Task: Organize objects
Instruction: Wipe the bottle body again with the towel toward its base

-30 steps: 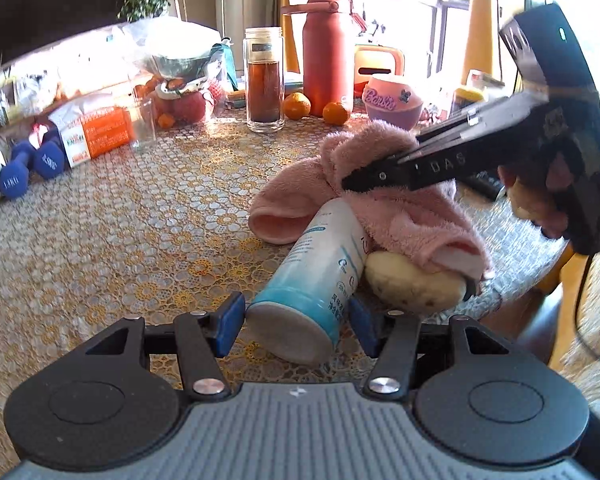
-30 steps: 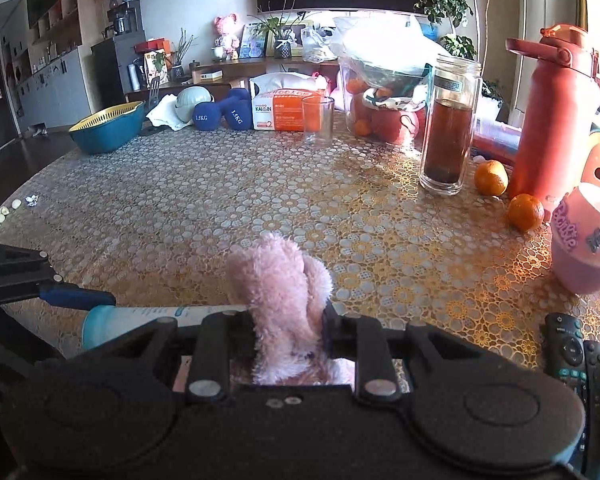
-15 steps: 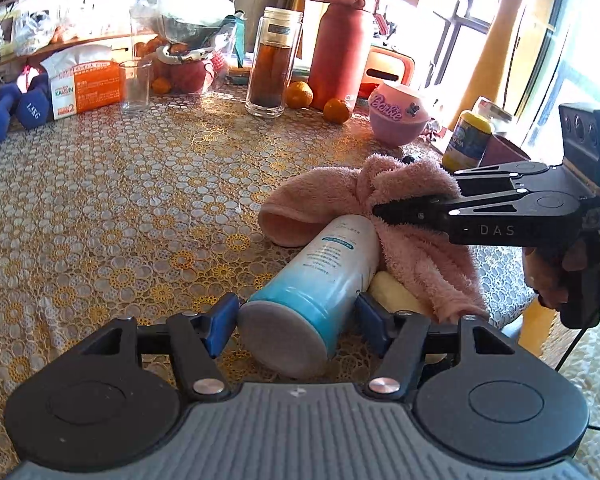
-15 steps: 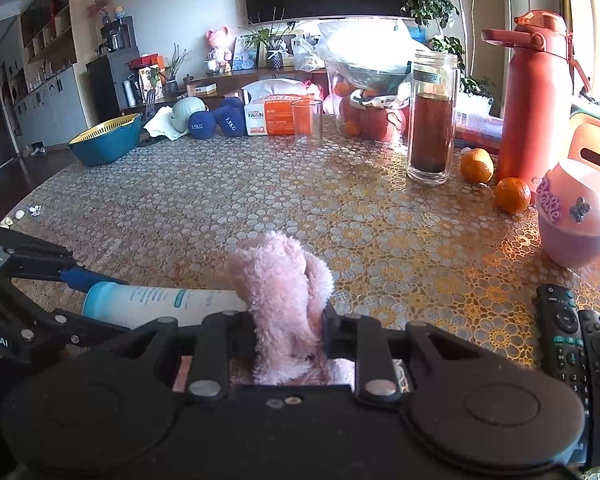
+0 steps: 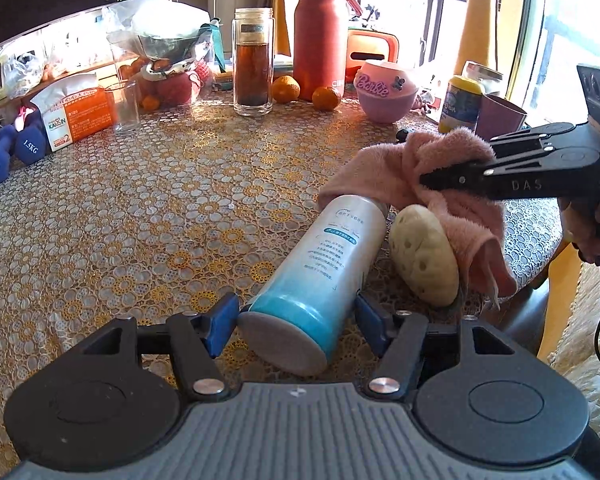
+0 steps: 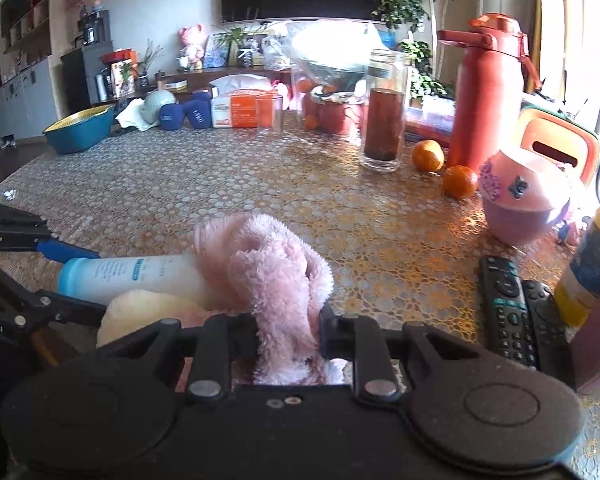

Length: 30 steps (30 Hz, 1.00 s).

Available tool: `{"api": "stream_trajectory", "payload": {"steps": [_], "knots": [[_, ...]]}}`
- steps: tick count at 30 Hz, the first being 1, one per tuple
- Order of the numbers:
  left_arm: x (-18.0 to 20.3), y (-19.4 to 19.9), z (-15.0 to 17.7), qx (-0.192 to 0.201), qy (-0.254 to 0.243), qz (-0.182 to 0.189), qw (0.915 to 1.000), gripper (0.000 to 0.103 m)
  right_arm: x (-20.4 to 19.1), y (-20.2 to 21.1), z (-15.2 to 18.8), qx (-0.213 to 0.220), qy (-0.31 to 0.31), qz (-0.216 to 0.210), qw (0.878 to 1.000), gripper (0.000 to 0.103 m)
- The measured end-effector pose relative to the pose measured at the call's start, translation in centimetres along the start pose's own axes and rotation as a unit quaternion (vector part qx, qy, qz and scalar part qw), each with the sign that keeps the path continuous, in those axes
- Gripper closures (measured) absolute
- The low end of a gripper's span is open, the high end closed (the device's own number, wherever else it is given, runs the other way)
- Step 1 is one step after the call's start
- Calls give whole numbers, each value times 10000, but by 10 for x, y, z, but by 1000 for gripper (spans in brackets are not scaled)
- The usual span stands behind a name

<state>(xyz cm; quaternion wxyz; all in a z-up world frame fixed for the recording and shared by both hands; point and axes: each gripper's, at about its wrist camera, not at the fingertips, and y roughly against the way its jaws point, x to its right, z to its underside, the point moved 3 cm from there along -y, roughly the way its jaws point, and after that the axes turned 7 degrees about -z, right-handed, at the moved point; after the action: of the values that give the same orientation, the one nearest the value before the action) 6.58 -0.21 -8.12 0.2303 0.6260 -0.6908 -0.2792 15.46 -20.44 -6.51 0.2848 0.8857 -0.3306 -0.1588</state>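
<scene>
Jaws of the left gripper (image 5: 296, 316) parted wide, blue pads flanking the base of the bottle (image 5: 324, 272) at lower centre of the left view, a visible gap on each side, so nothing truly gripped. Jaws of the right gripper (image 6: 288, 330) pinched tight on a fold of the pink towel (image 6: 268, 276), fabric bunched up between the fingers at lower centre of the right view. Largest first, then: table (image 5: 140, 208) with its gold patterned cloth filling most of both views, back edge crowded and apparently untouched by any sorting. Red flask (image 5: 320, 32) upright at upper centre, glass jar (image 5: 254, 60) of dark liquid just left of it, orange box (image 5: 80, 116) and blue dumbbells (image 5: 12, 152) at far left, pink bowl (image 5: 386, 96) at upper right, two oranges (image 5: 286, 89) in front of the flask. Towel draped over the neck end of the bottle and touching the top of the potato (image 5: 424, 256), right of centre in the left view. Bottle lying on its side, potato just beside it, near the table's edge. Two remotes (image 6: 504, 304) side by side at lower right of the right view. Judging from all this, task barely begun: towel being lifted clear, bottle about to be taken, everything else not yet placed anywhere in particular, and no evident destination visible.
</scene>
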Motion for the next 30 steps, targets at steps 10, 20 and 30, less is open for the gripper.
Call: {"api": "stream_trajectory", "payload": {"steps": [10,20,30], "knots": [[3,1,3,74,-54,-60,9999,39,-35,32,-41,857,265,-748,9932,81],[5,1,3,105,-116,-109,9998,39,-101,-7,-40,209,894,-1882,9778,82],[6,1,2,105,-118,-112,9998,39,-100,-23,-27,-181,793,-1984,9767,81]]}}
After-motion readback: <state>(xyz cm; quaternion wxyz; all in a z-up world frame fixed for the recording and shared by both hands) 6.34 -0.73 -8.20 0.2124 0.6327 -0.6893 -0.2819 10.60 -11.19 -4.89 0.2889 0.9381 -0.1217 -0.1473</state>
